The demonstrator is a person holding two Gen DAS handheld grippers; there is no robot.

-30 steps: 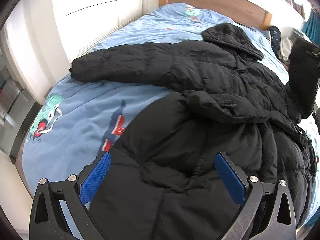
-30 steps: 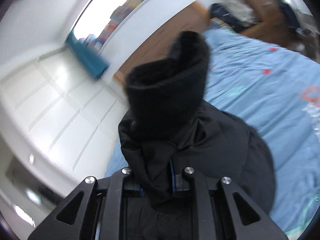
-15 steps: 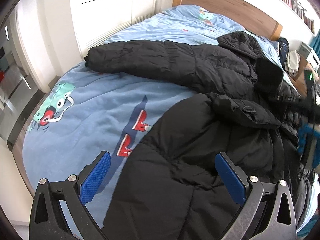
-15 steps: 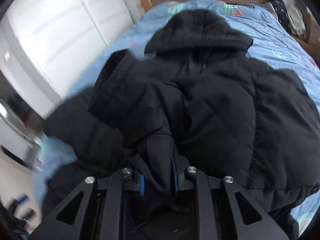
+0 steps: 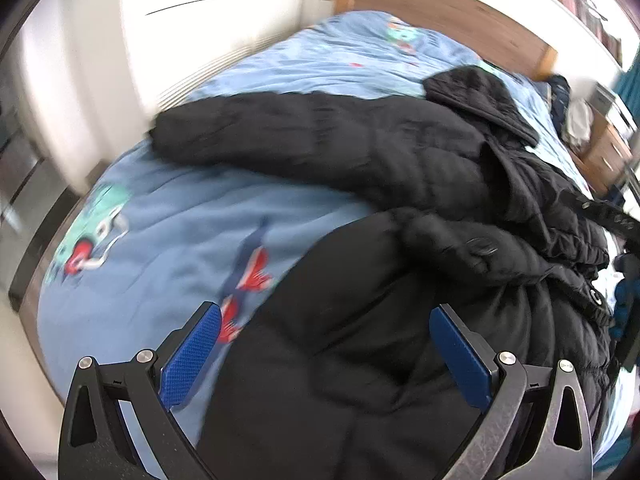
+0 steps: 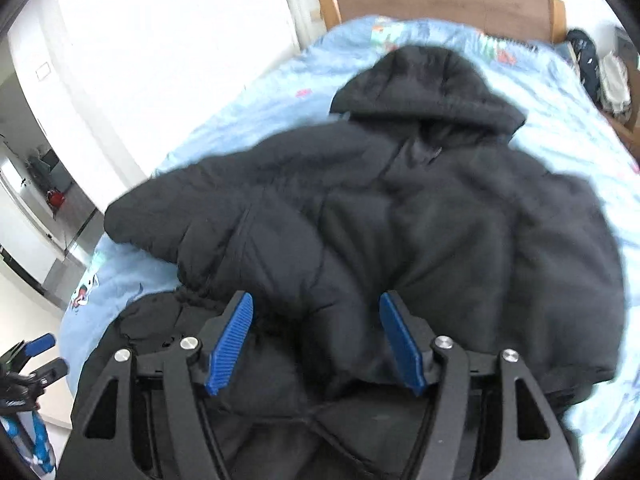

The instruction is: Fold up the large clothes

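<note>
While the black puffer jacket (image 6: pixel 400 216) lay spread across the blue bed (image 5: pixel 168 240), both tools hung over its near hem. The left hand-held gripper (image 5: pixel 324 356) gaped wide, holding nothing; the right hand-held gripper (image 6: pixel 316 340) also stood open and empty. One sleeve (image 5: pixel 280 140) stretched left, the hood (image 6: pixel 424 88) pointed toward the far wooden headboard (image 6: pixel 440 0), and a nightstand (image 5: pixel 604 152) stood far right

Both grippers, left gripper (image 5: pixel 324 350) and right gripper (image 6: pixel 316 340), are black frames with silver screws and textured blue finger pads (image 5: pixel 191 356).
</note>
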